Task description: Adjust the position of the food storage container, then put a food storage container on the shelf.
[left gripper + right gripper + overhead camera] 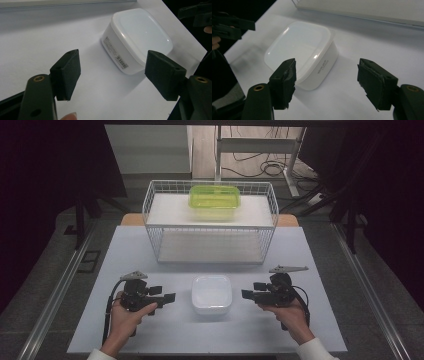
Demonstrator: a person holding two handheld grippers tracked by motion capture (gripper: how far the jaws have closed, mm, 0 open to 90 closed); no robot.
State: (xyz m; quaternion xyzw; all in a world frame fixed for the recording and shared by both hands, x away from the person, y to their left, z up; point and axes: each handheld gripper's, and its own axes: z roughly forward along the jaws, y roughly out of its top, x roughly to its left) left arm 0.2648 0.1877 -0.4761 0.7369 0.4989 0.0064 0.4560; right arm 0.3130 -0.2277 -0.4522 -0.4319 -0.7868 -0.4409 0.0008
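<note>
A white lidded plastic box (212,293) sits on the white table (120,250) near the front, between both grippers. My left gripper (169,295) is held to its left, open, its jaws pointing toward the box. My right gripper (250,290) is held to its right, also open and facing the box. In the left gripper view the white box (138,37) lies ahead and right of my open left gripper (116,73), barcode label toward me. In the right gripper view the white box (303,53) lies ahead and left of my open right gripper (327,83). Nothing is between either pair of jaws.
A white wire basket rack (210,222) stands at the back of the table. A green translucent lidded container (214,200) rests on its upper shelf. Cables and desk legs lie on the floor beyond. Dark curtains flank both sides.
</note>
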